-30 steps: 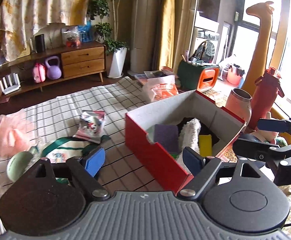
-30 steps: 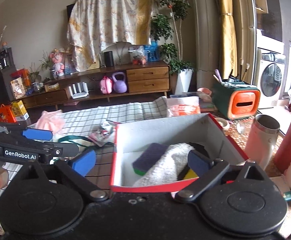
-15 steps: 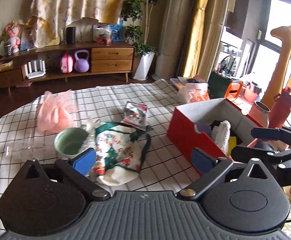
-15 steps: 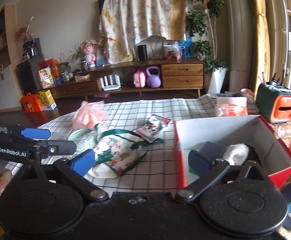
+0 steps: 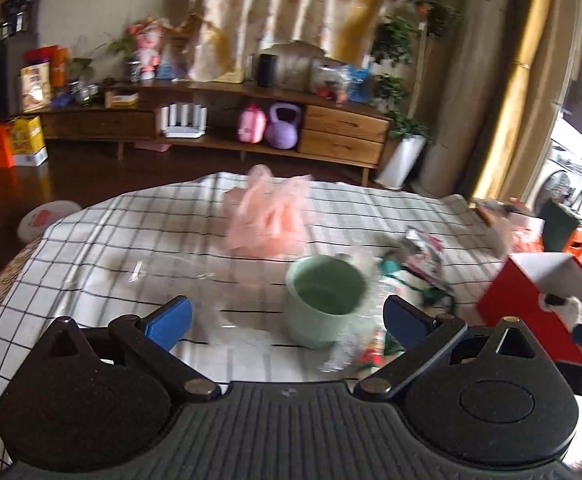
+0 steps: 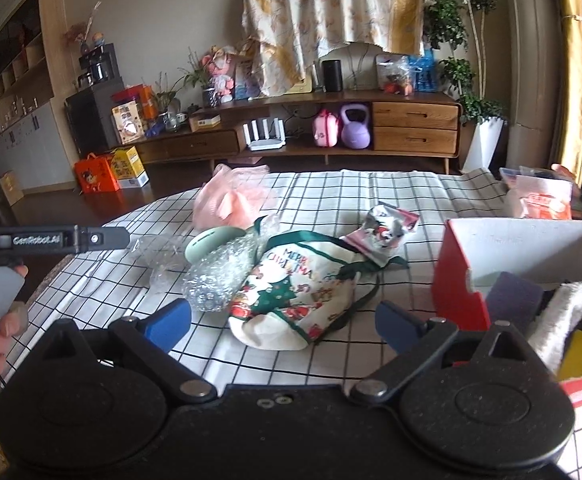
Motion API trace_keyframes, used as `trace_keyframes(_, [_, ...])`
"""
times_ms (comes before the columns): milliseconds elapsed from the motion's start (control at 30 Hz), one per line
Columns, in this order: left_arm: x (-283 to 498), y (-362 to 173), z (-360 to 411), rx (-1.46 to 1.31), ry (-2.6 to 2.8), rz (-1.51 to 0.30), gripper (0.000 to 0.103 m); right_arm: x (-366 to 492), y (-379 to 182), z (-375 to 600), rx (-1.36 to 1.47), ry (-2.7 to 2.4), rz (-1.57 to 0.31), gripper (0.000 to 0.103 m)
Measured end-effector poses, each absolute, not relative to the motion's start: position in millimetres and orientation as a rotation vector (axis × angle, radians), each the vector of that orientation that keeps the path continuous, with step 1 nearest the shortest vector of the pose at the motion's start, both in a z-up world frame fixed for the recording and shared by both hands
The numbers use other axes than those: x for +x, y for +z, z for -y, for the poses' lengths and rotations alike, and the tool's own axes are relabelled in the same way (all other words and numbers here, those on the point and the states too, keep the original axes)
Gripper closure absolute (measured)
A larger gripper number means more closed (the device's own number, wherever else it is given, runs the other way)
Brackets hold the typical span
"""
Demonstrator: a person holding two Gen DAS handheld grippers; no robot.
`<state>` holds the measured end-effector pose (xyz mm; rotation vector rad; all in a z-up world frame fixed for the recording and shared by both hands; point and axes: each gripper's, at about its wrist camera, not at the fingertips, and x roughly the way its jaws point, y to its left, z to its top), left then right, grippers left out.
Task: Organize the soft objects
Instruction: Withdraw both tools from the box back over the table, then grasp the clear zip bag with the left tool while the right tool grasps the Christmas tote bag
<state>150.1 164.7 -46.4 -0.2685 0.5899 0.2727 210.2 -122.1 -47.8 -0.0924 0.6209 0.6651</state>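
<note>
Both grippers, left (image 5: 287, 318) and right (image 6: 283, 322), spread wide, nothing between the blue pads. Ahead on checked cloth (image 6: 371, 192): frilly pink mesh pouf (image 5: 269, 216), smooth round green cup (image 5: 325, 300), crinkled bubble wrap (image 6: 219, 276), printed fabric bag (image 6: 291, 292).

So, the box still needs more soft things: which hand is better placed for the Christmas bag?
Probably right: the right tool is open with the Christmas bag centred between its fingers, while the left tool faces the green cup.

A checked tablecloth (image 6: 391, 192) covers the table, bearing a pink mesh puff (image 6: 227, 200), green cup (image 5: 325, 300), Christmas bag (image 6: 299, 292), foil packet (image 6: 387, 228) and red box (image 6: 455, 276).
</note>
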Motion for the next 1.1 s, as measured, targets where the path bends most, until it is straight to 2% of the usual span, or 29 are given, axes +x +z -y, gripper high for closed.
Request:
trace_keyframes(133, [161,-67,-191,-0.326,0.336,-0.613,0.0,214,-56,100,-0.136,0.688,-0.627,0.01])
trace_keyframes(500, [190,-121,-221,-0.349,0.451,-0.682,0.0,257,-103,59,-0.23,0.637,-0.692,0.011])
trace_keyframes(867, [225,-149,-231,-0.331,0.488,-0.722,0.0,316,-141,57,-0.114,0.503,-0.789,0.015])
trace_keyframes(1100, [241,-164,-237,-0.343,0.508,-0.74,0.004,323,-160,53,-0.119,0.489,-0.837,0.016])
